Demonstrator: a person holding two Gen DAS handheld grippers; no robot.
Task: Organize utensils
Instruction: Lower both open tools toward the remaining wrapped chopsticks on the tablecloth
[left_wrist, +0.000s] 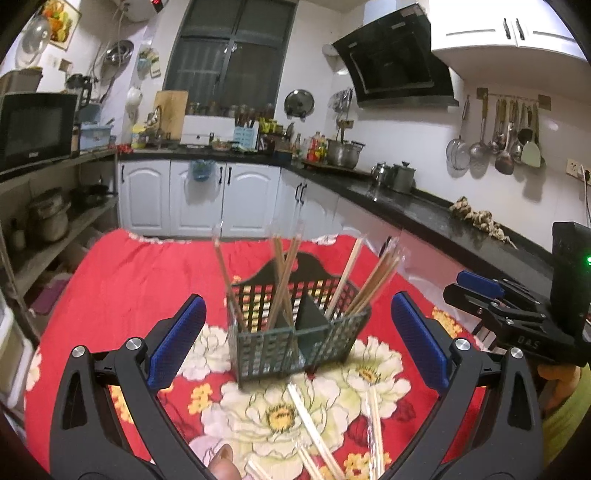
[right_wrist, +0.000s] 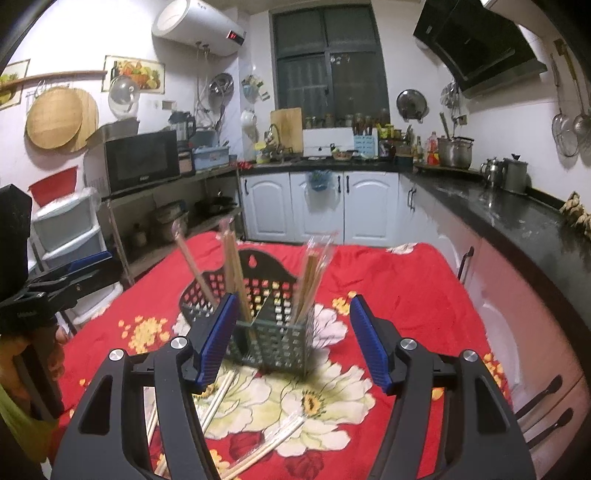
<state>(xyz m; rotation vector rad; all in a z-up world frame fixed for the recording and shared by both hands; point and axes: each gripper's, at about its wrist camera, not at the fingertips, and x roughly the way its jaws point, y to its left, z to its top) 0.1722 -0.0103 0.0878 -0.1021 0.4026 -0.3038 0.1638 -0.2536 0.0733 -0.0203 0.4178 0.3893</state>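
1. a dark green perforated utensil basket (left_wrist: 295, 332) stood upright on a table covered by a red floral cloth (left_wrist: 122, 280), about midway across the table and somewhat nearer the near edge than the far one.
2. a divider split the basket into two compartments, and wrapped chopsticks (left_wrist: 280, 280) leaned upright in both, some crossing in the left one and a fanned bundle (left_wrist: 373, 284) in the right one.
3. more wrapped chopsticks (left_wrist: 314, 424) lay loose and flat on the cloth between the basket and the near edge of the table, just in front of the basket.
4. the left gripper (left_wrist: 295, 339) was held low over the near edge, its jaws spread wide, the blue pads well apart on either side of the basket in the left wrist view and touching nothing.
5. the right gripper (right_wrist: 291, 339) also hung over the near part of the table with its jaws apart and nothing between them; its left pad overlapped the basket's corner in the right wrist view, but contact could not be told.
6. in the left wrist view the right gripper appeared at the right edge of the table, held by a hand (left_wrist: 557, 380).
7. in the right wrist view the left gripper (right_wrist: 74, 273) showed beyond the left edge of the table.
8. a fingertip (left_wrist: 221, 461) showed at the bottom of the left wrist view.
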